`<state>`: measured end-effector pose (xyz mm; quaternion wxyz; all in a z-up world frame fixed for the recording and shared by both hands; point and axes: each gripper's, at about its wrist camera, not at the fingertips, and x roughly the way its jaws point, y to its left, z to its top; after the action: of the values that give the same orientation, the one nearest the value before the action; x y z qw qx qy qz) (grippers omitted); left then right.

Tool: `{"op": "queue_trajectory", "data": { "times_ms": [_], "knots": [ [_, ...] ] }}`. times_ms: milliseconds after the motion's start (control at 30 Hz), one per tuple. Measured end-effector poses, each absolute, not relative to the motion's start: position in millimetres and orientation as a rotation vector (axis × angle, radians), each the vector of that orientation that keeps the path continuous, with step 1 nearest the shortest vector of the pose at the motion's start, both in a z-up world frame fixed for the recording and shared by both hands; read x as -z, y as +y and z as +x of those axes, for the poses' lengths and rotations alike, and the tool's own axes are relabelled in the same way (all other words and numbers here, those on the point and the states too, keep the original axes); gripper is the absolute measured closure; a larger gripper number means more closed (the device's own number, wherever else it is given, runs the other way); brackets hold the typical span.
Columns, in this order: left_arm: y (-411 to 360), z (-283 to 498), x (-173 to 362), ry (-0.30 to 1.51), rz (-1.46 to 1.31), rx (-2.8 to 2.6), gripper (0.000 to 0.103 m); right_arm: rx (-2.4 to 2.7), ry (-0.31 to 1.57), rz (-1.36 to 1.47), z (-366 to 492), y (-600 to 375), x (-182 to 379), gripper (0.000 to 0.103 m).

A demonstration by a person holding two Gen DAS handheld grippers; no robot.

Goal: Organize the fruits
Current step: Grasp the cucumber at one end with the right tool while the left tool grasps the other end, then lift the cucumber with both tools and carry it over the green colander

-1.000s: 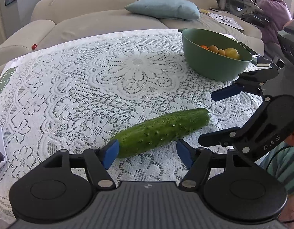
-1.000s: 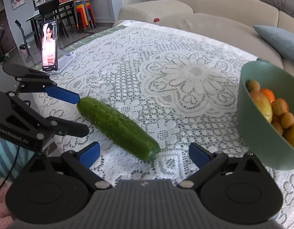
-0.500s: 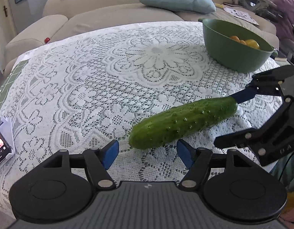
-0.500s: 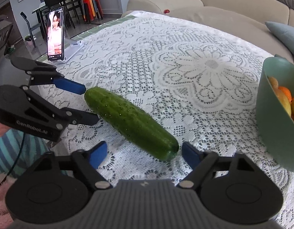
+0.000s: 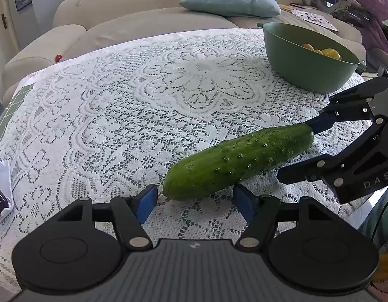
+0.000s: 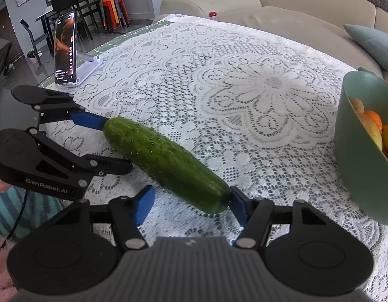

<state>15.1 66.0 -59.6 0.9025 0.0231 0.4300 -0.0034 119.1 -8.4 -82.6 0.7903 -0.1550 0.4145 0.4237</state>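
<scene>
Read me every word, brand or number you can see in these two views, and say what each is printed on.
"DAS", cut off at the picture's edge: black body of the right gripper.
"GenRobot.AI": black body of the left gripper.
Upright phone screen on its white stand: text too small to read.
Printed papers on the beige sofa: too blurred.

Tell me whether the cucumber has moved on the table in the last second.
No: the cucumber lies in the same spot against the cloth's flower pattern and the bowl.
</scene>
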Motion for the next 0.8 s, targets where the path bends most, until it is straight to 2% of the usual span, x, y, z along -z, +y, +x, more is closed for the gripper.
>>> {"op": "queue_trajectory", "data": {
  "times_ms": [500,800],
  "knots": [
    [61.2,13.0,62.4,0.852,0.059,0.040,0.021,-0.893,0.866,-0.368,117.7,-3.2,83.1,0.044],
    [60.2,13.6,61.5,0.854,0.061,0.037,0.027,-0.889,0.868,-0.362,117.0,-3.9,82.3,0.045]
  ]
}}
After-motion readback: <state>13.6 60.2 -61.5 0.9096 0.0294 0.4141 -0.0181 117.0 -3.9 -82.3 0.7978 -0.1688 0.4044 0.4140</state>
